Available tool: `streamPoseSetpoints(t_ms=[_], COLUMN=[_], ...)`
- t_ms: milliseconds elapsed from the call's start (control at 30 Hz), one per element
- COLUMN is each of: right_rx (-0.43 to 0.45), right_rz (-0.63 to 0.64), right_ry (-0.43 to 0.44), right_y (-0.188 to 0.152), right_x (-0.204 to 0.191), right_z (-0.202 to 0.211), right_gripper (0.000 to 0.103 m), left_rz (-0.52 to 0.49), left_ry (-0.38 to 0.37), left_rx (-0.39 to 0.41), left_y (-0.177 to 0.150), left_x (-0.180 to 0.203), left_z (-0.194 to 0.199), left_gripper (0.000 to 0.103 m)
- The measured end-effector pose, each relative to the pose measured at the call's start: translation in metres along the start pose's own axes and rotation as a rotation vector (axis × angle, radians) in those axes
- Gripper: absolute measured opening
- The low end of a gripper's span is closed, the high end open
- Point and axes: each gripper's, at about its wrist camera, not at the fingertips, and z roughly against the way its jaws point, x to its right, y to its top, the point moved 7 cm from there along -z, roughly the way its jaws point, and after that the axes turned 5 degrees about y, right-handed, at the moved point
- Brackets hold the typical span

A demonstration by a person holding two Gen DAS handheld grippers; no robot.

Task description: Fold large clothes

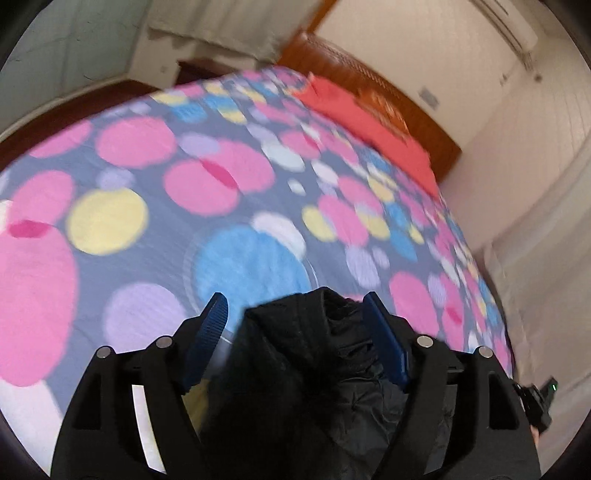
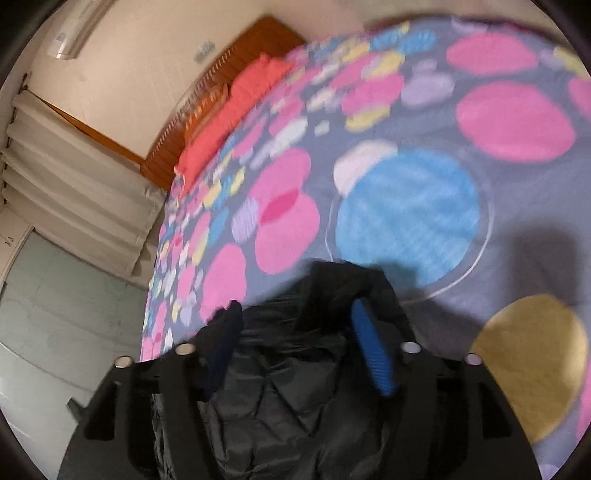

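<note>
A black padded jacket (image 1: 314, 354) bunches between the blue fingers (image 1: 212, 325) of my left gripper (image 1: 295, 306). The jaws stand wide apart, with cloth against the right finger only. The same black jacket (image 2: 288, 369) fills my right gripper (image 2: 295, 310), whose blue fingers (image 2: 369, 354) also stand apart with cloth draped over the left one. Both grippers hover just above a bed with a grey cover of pink, blue and yellow circles (image 1: 155, 206). The rest of the jacket is hidden below the grippers.
A coral pillow (image 1: 369, 122) lies at the wooden headboard (image 1: 388, 88). The bed cover (image 2: 406, 184) spreads ahead. Folded cream bedding (image 2: 74, 192) sits beside the bed. An air conditioner (image 1: 509, 26) hangs on the wall. The other gripper's edge (image 1: 539, 402) shows at lower right.
</note>
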Motion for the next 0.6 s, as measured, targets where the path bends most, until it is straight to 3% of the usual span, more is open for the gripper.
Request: streamPoseSetpoints(t_ms=[133,267,433,533,600], right_rx=[0.051,-0.026,-0.100,-0.121,-0.129], right_rz=[0.119,0.324,0.514,0.595,0.662], right_ry=[-0.038,-0.118,-0.169,-0.217,-0.284], right_y=[-0.006,-0.045,-0.092,-0.106,-0.113], right_x=[-0.033,-0.075,-0.110,-0.116,-0.112], right_z=[0.014,-0.016,-0.068,-0.092,-0.110], right_gripper=[0.063,0.062,0.062,0.062,0.062], left_rz=[-0.073,-0.261,-0.389,-0.437,-0.430], left_ry=[0.012,0.051,0.110,0.212,0.250], left_rx=[0.011,0.019,-0.002,0.022,-0.016], left_y=[-0.012,-0.048,-0.077,-0.079,-0.082], left_x=[0.014,0.054,0.086,0.083,0.072], left_z=[0.019,0.018,-0.016,-0.040,-0.056], left_gripper=[0.075,0.075,0.075,0.075,0.075])
